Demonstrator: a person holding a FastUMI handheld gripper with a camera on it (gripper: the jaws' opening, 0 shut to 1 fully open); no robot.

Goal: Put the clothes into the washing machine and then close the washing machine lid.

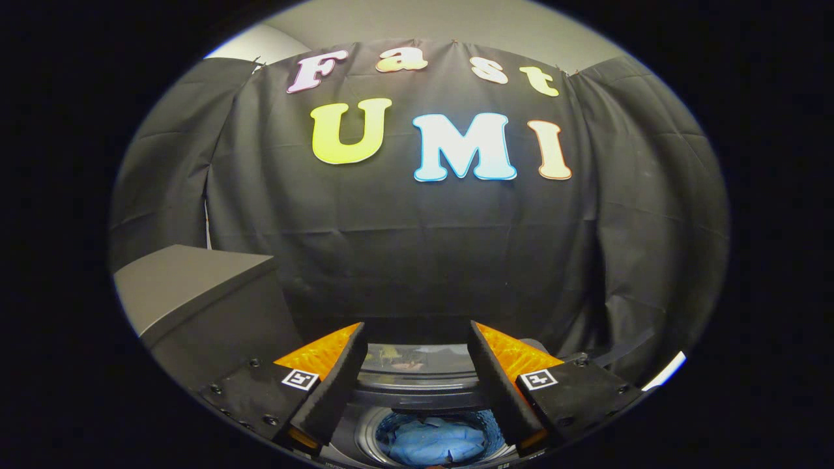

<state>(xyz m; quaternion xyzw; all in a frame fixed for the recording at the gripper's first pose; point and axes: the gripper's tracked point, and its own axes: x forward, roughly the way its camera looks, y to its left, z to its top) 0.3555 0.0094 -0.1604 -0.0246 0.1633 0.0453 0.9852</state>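
- Gripper view: gripper (417, 384) held above the washing machine (417, 391), fingers spread apart, nothing between them.
- Blue clothes (433, 443) already down in the round drum, seen below and between the fingers.
- Lid (417, 361) standing raised at the back of the opening, just beyond the fingertips; glossy panel catching reflections.
- Dark box-like cabinet (195, 293) off to the gripper's left, near the machine.
- Black cloth wall (417, 247) hanging close behind the machine.
- Judged stage: loading looks done, closing the lid left to do.
- Risk: fingers open and aimed forward, so a push on the smooth lid panel could slide off instead of tipping it down.
- Risk: lid hinge edge hidden, so cannot tell how far back it leans; a pull from the wrong side would press it further open.
- Risk: cloth bunched high in the drum could catch under the lid rim and keep it from seating; how high it sits is hard to tell.
- Risk: letting the lid drop freely could slam it or bounce it back up.
- Risk: cabinet nearby limits sideways swing on that side.
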